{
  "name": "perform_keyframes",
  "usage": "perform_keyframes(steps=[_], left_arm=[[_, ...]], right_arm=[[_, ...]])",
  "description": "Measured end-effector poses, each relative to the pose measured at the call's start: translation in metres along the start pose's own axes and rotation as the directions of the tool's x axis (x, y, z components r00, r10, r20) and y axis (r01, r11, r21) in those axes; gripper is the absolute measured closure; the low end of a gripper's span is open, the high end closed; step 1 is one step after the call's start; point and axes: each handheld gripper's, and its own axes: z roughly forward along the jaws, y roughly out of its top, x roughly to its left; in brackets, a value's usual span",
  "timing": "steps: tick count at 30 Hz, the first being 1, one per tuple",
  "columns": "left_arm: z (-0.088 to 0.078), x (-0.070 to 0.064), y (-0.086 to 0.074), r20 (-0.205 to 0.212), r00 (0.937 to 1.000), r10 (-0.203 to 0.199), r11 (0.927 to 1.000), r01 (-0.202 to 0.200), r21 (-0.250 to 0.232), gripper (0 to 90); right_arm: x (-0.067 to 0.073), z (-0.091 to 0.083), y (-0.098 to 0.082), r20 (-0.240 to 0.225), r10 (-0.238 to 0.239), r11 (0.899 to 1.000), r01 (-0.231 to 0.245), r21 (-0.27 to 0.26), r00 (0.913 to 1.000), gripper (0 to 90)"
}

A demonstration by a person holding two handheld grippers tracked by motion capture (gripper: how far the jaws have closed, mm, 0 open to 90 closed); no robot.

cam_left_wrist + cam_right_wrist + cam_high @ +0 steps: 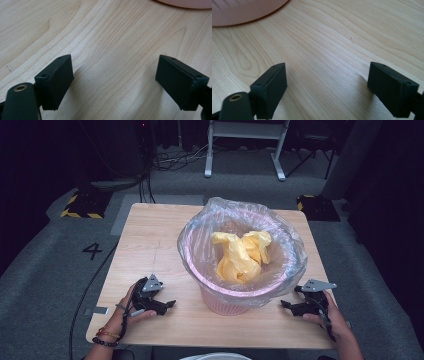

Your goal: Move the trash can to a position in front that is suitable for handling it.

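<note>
A: What sits nearest the bottom of the frame?

B: Two hands resting on a wooden table (pixel 150 245). The left gripper (pixel 167 306) lies at lower left, the right gripper (pixel 285 305) at lower right. Each points inward toward the middle, low on the wood. Their own views show the jaws spread wide with bare wood between them; both are released and hold nothing.

A: And farther back?

B: At the centre stands a pink bin (pixel 225 302) lined with a clear bag (pixel 287 245) folded over the rim. Inside lies a crumpled yellow bag (pixel 242 255).

A: How would those handle?

B: Probably light, thin, soft and slippery. The liner likely stretches or tears if pulled hard. The loose film at the rim, on either side, looks like the best place to pinch.
</note>
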Motion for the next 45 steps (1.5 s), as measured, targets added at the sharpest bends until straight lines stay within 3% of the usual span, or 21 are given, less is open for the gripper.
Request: perform_keyframes(steps=[9,13,17,19,25,27,28,30,34,35,38,42,45], left_arm=[[0.001,-0.004,0.0,-0.02,0.9996,-0.018,0.9998,0.018,-0.003,15.0],[0.004,-0.015,0.004,-0.02,0.9997,-0.011,0.9999,0.011,-0.004,15.1],[0.013,-0.034,0.013,-0.004,0.9999,0.011,0.9999,-0.011,-0.005,15.4],[0.018,-0.043,0.018,0.005,0.9996,0.028,0.9996,-0.028,-0.006,15.4],[0.029,-0.057,0.029,0.045,0.9973,0.058,0.9983,-0.058,-0.004,15.4],[0.032,-0.059,0.032,0.049,0.997,0.06,0.9982,-0.06,-0.003,15.3],[0.036,-0.06,0.036,0.051,0.9965,0.066,0.9978,-0.066,-0.006,15.3],[0.039,-0.061,0.039,0.064,0.9958,0.065,0.9979,-0.065,-0.004,15.3],[0.044,-0.06,0.044,0.058,0.9958,0.071,0.9975,-0.071,-0.003,15.3],[0.048,-0.059,0.048,0.055,0.9962,0.068,0.9977,-0.068,-0.005,15.2],[0.051,-0.057,0.051,0.045,0.9973,0.058,0.9983,-0.058,-0.006,15.2],[0.053,-0.054,0.053,0.043,0.9976,0.054,0.9985,-0.054,0.0,12.7],[0.053,-0.051,0.053,0.033,0.9983,0.047,0.9989,-0.047,0.003,12.0]], right_arm=[[0.0,0.0,0.001,0.002,-0.004,1.0,0.004,0.001,1.0,15.6],[0.005,0.006,0.007,0.013,-0.015,1.0,0.015,-0.01,0.9998,19.1],[0.003,0.018,0.024,0.032,-0.045,0.999,0.046,-0.017,0.9985,21.1],[-0.002,0.024,0.035,0.035,-0.033,0.999,0.035,-0.033,0.9988,22.8],[-0.014,0.042,0.062,0.043,-0.032,0.995,0.036,-0.092,0.9986,23.8],[-0.015,0.045,0.066,0.043,-0.037,0.994,0.042,-0.103,0.9984,24.0],[-0.017,0.052,0.074,0.056,-0.068,0.99,0.074,-0.117,0.9961,24.3],[-0.018,0.059,0.078,0.05,-0.081,0.989,0.087,-0.122,0.9955,25.2],[-0.018,0.065,0.081,0.003,-0.079,0.986,0.078,-0.149,0.9969,25.8],[-0.015,0.067,0.08,-0.035,-0.099,0.984,0.093,-0.153,0.9945,25.9],[-0.009,0.065,0.08,-0.077,-0.125,0.979,0.111,-0.17,0.9891,26.9],[0.002,0.062,0.081,-0.048,-0.184,0.97,0.173,-0.17,0.9817,30.8],[0.002,0.06,0.079,-0.058,-0.172,0.972,0.159,-0.175,0.9835,32.2]])
